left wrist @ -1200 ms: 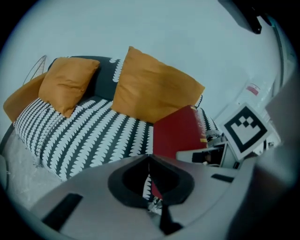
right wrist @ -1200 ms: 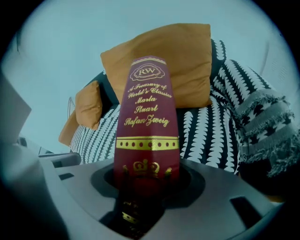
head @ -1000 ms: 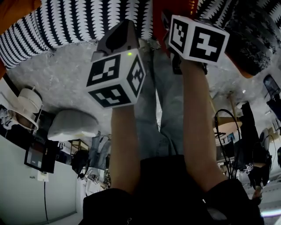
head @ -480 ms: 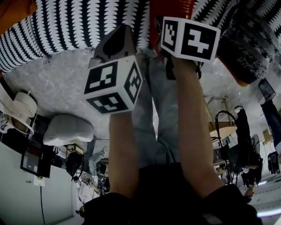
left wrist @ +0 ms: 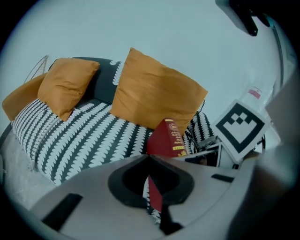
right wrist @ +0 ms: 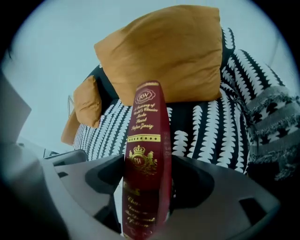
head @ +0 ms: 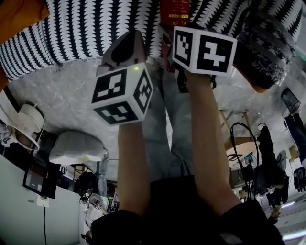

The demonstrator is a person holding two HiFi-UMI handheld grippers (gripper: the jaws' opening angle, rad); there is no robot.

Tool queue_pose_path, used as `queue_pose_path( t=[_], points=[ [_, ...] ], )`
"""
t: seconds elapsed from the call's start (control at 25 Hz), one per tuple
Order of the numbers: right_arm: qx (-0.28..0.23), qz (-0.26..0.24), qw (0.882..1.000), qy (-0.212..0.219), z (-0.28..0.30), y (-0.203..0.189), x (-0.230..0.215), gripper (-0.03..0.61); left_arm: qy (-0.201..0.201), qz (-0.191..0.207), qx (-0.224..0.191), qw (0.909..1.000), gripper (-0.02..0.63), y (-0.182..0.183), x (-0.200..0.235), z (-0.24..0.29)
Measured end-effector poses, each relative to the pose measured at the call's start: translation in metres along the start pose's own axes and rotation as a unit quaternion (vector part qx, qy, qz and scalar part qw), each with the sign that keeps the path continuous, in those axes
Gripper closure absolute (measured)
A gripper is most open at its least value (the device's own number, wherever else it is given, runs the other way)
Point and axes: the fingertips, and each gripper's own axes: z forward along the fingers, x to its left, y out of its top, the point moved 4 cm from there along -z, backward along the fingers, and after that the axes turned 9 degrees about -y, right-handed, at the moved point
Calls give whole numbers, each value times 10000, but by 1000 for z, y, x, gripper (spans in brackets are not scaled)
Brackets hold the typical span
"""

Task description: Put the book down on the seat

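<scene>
A dark red book with gold lettering (right wrist: 146, 154) stands upright, spine toward me, between the jaws of my right gripper (right wrist: 147, 187). Those jaws are opening and no longer press its covers. Its lower end is hidden, so I cannot tell whether it rests on the seat. The black-and-white patterned seat (right wrist: 206, 126) lies right behind it, with an orange cushion (right wrist: 173, 51) above. In the head view the book (head: 174, 12) pokes out past the right marker cube (head: 203, 43). My left gripper (left wrist: 150, 161) hangs beside it, shut and empty; the book (left wrist: 166, 138) shows just past its tip.
Two more orange cushions (left wrist: 68, 84) lean along the sofa back. A grey fuzzy throw (head: 267, 48) covers the sofa's right end. Below are mottled grey floor (head: 71, 95), a pale pouf (head: 76, 146), a white lamp (head: 26, 119), and a small table with cables (head: 239, 139).
The right marker cube has drifted left and up toward the seat. The book now shows its gold-lettered spine at the top edge. The left gripper has hardly moved.
</scene>
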Motion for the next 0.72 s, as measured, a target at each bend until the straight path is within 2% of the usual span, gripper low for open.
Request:
queue_pose_path(
  t=[0.16,0.24,0.32,0.4,0.52,0.64,0.72],
  points=[
    [-319,-23,9993,216,-17,4,14,277,-39,79,-125,9999,601,7,-6,-11],
    [-583,-72,9981,206,-36,8,11,347,-96,135,-239,9996,601,13,-24,-20],
    [-859,-183,9961,103,-57,10,6,450,-168,233,-312,9991,601,17,-44,-28],
    [-1144,-324,9928,170,-75,10,9,504,-203,292,-373,9987,601,18,-56,-39],
    [-1472,-505,9865,508,-101,7,21,545,-197,221,-553,9980,601,24,-68,-58],
    [-1802,-573,9799,632,-129,11,31,565,-209,186,-849,9960,601,37,-80,-79],
    [-1968,-527,9769,651,-150,10,39,568,-179,-120,-1079,9939,601,43,-84,-100]
  ],
)
